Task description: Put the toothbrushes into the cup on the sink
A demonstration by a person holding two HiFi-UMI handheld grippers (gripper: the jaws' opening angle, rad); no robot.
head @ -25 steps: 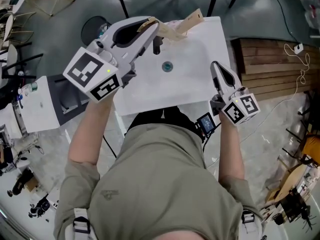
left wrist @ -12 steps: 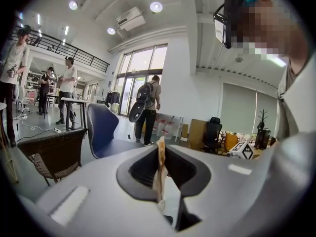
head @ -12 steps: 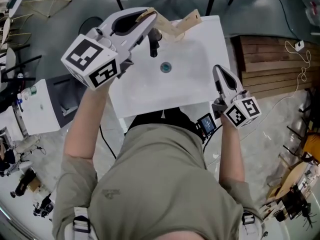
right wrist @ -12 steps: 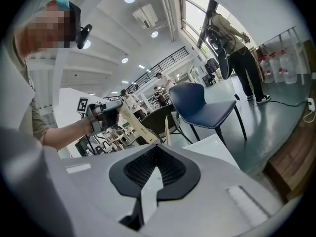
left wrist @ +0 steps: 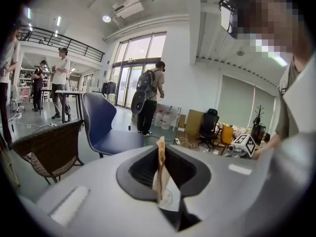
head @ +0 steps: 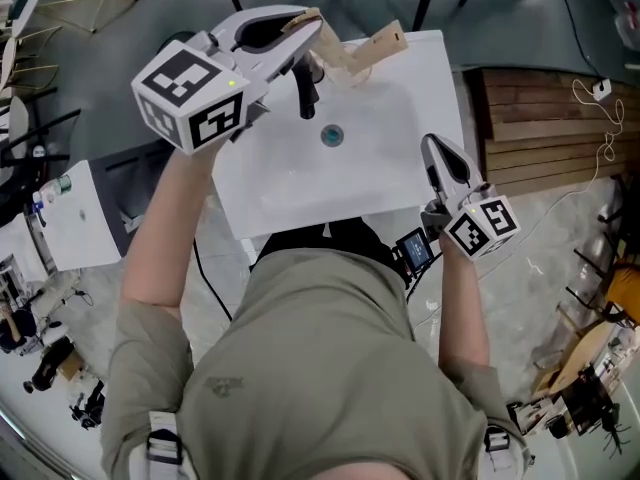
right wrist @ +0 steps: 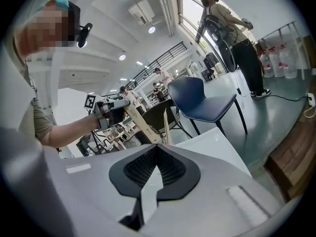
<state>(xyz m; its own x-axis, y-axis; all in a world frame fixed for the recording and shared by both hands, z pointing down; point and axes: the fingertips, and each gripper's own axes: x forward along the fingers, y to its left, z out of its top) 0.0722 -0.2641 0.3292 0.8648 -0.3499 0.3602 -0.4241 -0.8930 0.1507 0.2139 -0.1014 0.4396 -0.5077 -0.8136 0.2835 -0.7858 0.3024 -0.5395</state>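
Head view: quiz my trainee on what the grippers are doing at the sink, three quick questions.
1. Multiple choice: what is the left gripper shut on? A) a sponge B) a wooden toothbrush C) a soap bar
2. True or false: the right gripper is shut with nothing between its jaws.
3. Short answer: which gripper is nearer the black faucet?

Key: 1 B. 2 True. 3 The left gripper.
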